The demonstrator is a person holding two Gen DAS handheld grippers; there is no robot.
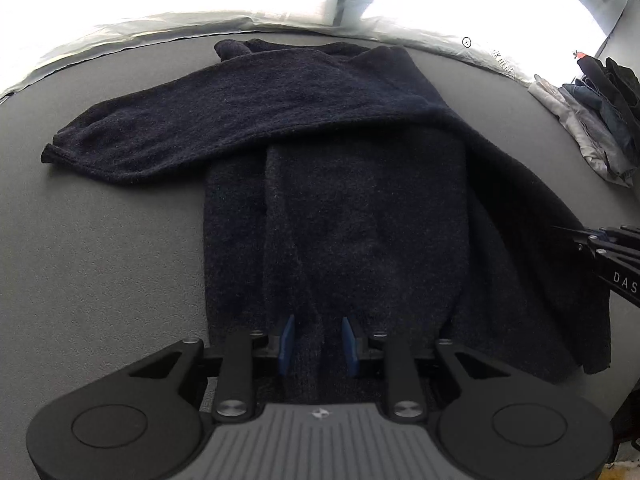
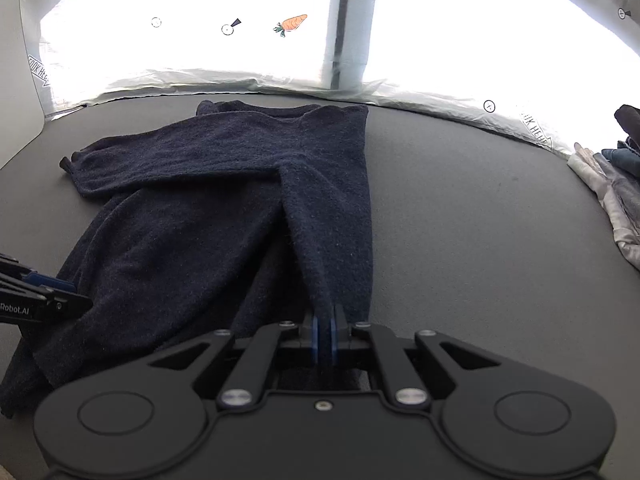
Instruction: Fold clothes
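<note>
Right tongs (image 2: 323,334) clench the near hem of a dark navy knitted sweater (image 2: 224,208) on the grey counter (image 2: 480,220); left tongs (image 1: 318,344) gape, released, over it.

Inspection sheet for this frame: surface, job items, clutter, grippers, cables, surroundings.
Surface: grey table, matte.
Job's things: dark navy sweater lying flat, right side folded inward, one sleeve laid across toward the left.
Clutter: pile of clothes at the far right edge.
Grippers: left gripper open, its fingers either side of a fabric ridge at the hem; right gripper shut on the sweater's folded edge.
Cables: nothing seen.
Surroundings: bright white backdrop with a carrot sticker and round markers; crinkled plastic sheet along the far edge.
</note>
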